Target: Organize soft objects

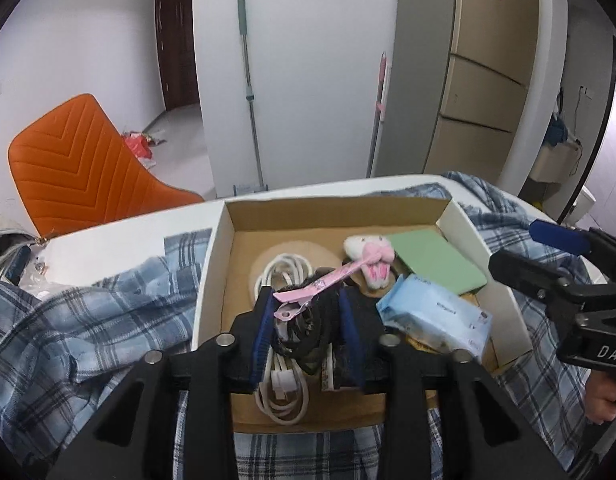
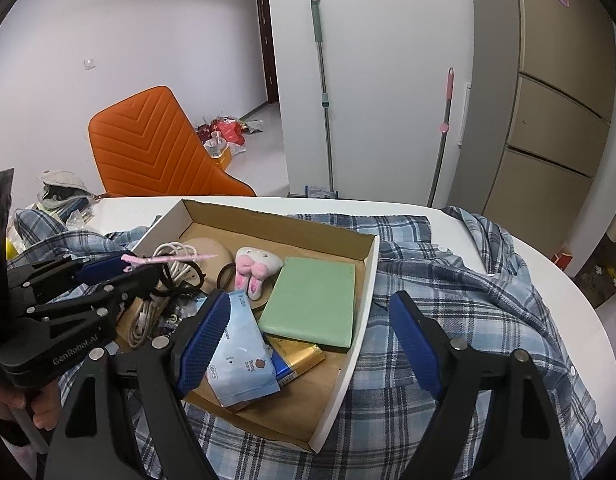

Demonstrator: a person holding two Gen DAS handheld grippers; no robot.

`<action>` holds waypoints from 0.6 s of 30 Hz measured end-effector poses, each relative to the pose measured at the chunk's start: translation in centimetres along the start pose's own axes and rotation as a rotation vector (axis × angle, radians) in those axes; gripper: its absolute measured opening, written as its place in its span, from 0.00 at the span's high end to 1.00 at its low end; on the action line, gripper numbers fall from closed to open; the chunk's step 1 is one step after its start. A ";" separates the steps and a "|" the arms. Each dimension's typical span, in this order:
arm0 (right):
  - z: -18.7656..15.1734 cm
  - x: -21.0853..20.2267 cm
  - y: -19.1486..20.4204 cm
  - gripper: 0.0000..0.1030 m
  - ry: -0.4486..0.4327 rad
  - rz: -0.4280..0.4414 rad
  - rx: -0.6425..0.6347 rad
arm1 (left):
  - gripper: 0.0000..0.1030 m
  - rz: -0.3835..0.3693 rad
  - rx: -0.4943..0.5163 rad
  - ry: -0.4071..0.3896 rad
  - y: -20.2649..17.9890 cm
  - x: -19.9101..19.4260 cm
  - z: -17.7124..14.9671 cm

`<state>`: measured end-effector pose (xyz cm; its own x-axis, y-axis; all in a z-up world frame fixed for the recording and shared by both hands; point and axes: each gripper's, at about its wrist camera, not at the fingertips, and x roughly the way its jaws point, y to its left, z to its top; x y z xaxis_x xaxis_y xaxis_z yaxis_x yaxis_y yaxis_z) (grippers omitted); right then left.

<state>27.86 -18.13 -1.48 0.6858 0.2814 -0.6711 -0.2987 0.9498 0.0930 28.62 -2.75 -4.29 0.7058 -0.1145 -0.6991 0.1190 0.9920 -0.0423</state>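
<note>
An open cardboard box (image 1: 212,264) (image 2: 364,292) stands on a blue plaid shirt (image 1: 68,320) (image 2: 448,300) spread over the white table. Inside lie a white cable (image 1: 284,272) (image 2: 176,252), a pink-and-white plush rabbit (image 1: 368,256) (image 2: 254,266), a green pad (image 1: 436,264) (image 2: 314,304) and a light blue tissue pack (image 1: 436,316) (image 2: 244,364). My left gripper (image 1: 307,312) (image 2: 148,268) hangs over the box's left half, jaws parted. A pink hair clip (image 1: 320,284) (image 2: 172,258) rests across them above a black tangled band (image 1: 312,324). My right gripper (image 2: 308,340) (image 1: 524,248) stands wide open, straddling the box's right wall.
A gold packet (image 2: 300,360) lies under the tissue pack. An orange chair (image 1: 80,168) (image 2: 156,152) stands beyond the table's far left. Two mops (image 1: 250,92) (image 2: 324,92) lean on the white wall, a beige fridge (image 2: 556,120) beside them. Clutter (image 2: 60,196) sits at the table's left end.
</note>
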 end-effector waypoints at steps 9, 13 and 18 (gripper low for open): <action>0.3 -0.4 -0.4 0.22 -0.011 -0.005 0.008 | 0.17 -0.010 -0.002 -0.137 -0.3 -3.4 0.7; 1.1 -2.2 -0.8 0.22 -0.049 -0.005 0.026 | 0.18 -0.036 -0.019 -0.294 -0.3 -7.7 1.5; 2.2 -6.4 -0.1 0.22 -0.154 -0.022 0.006 | 0.18 -0.021 -0.007 -0.500 -1.1 -14.5 1.7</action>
<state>24.90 -19.71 4.43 0.7859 0.2782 -0.5523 -0.2794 0.9565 0.0841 19.46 -2.30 7.14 0.9518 -0.1444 -0.2707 0.1334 0.9893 -0.0587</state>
